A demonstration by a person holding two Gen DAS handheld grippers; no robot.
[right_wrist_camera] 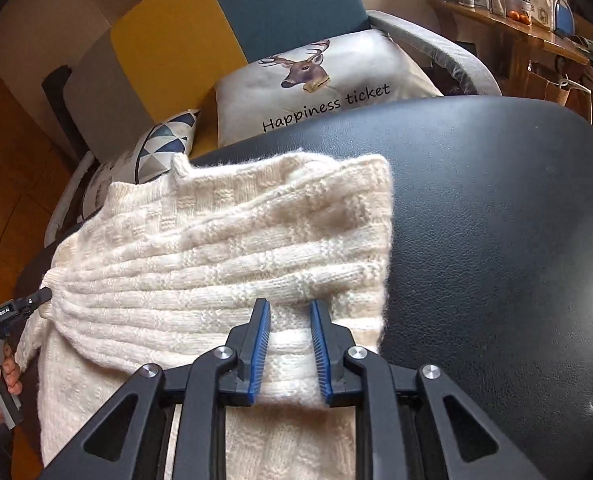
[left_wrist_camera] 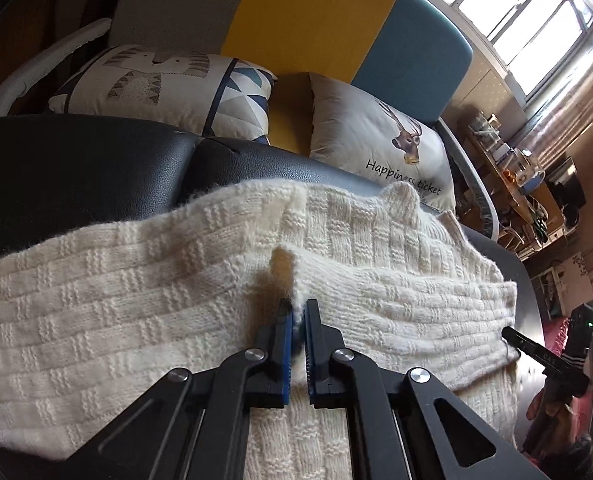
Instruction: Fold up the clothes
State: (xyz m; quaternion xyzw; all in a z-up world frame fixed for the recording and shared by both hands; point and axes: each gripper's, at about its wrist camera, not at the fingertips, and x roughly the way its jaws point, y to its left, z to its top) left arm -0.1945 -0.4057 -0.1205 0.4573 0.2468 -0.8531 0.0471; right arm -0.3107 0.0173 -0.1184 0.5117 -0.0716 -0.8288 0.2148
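Cream knitwear fills the left wrist view: a basket-weave sweater (left_wrist_camera: 176, 304) lies spread over a black leather seat (left_wrist_camera: 76, 168), its far edge running just short of the cushion's rim. The left gripper (left_wrist_camera: 298, 312) has its blue-padded jaws nearly together, pinching a raised tuft of the knit directly at its tips. To the right of that claw, at the sweater's far side, the right gripper (left_wrist_camera: 514, 338) reaches the cloth's edge, a person's hand (left_wrist_camera: 544, 404) below it. Beyond the claw sit a deer-print pillow (left_wrist_camera: 380, 136), a patterned pillow (left_wrist_camera: 160, 84) and a yellow-and-teal backrest (left_wrist_camera: 336, 28); none of them touches the garment.

From the right wrist view, the sweater (right_wrist_camera: 236, 248) shows one layer already laid over the body, its ribs bunched and fanning toward the left gripper (right_wrist_camera: 42, 298) far to the left. The right gripper (right_wrist_camera: 290, 308) stands narrow but parted, straddling a band of knit; whether its pads (right_wrist_camera: 260, 344) actually press the cloth cannot be told. Bare leather (right_wrist_camera: 496, 240) stretches to the claw's right, offering room.

By the look of it, the fold is partly made: wrinkles remain to be smoothed and further folds are left. The sofa's slope and the seat's curved edge could let the knit slide.
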